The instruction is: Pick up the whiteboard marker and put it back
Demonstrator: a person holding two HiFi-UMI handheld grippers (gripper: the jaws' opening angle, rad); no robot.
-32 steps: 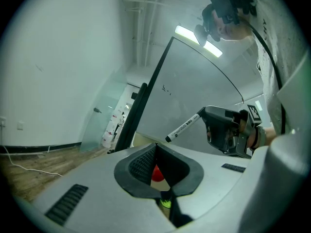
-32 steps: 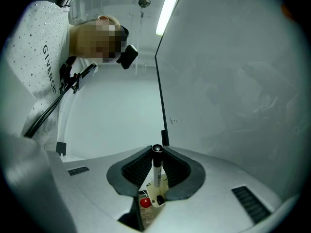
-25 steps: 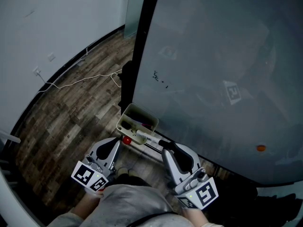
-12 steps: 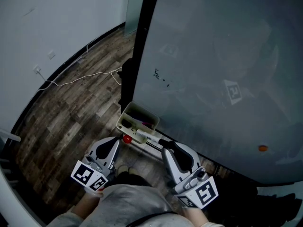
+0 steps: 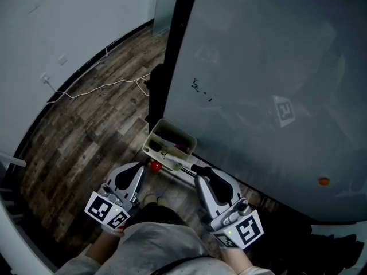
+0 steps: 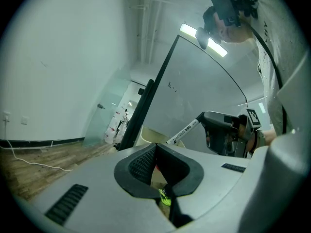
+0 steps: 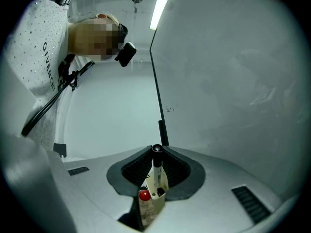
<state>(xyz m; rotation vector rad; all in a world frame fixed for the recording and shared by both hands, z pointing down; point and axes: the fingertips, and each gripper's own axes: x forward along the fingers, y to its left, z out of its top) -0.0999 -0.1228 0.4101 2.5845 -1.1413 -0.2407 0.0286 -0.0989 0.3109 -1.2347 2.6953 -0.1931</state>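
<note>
The whiteboard marker [image 5: 179,164], white with a black cap, sticks out level from my right gripper [image 5: 198,169], whose jaws are shut on it. Its free end reaches over the near rim of the beige pen tray [image 5: 153,140] fixed at the whiteboard's lower left corner. In the right gripper view the marker [image 7: 156,174] stands between the pads, cap end [image 7: 156,149] pointing away. My left gripper [image 5: 139,171] hovers left of the tray, jaws together on nothing. From the left gripper view [image 6: 156,149] the marker [image 6: 183,131] and the right gripper [image 6: 221,131] show to the right.
A large grey whiteboard [image 5: 275,85] with small black marks [image 5: 200,90] fills the right side, with a black frame post [image 5: 175,56] at its left edge. A red round knob [image 5: 155,166] sits by the tray. An orange magnet [image 5: 324,181] is on the board. A white cable [image 5: 97,87] lies on the wooden floor.
Only the head view has shifted slightly. Both grippers and the marker keep their places by the tray.
</note>
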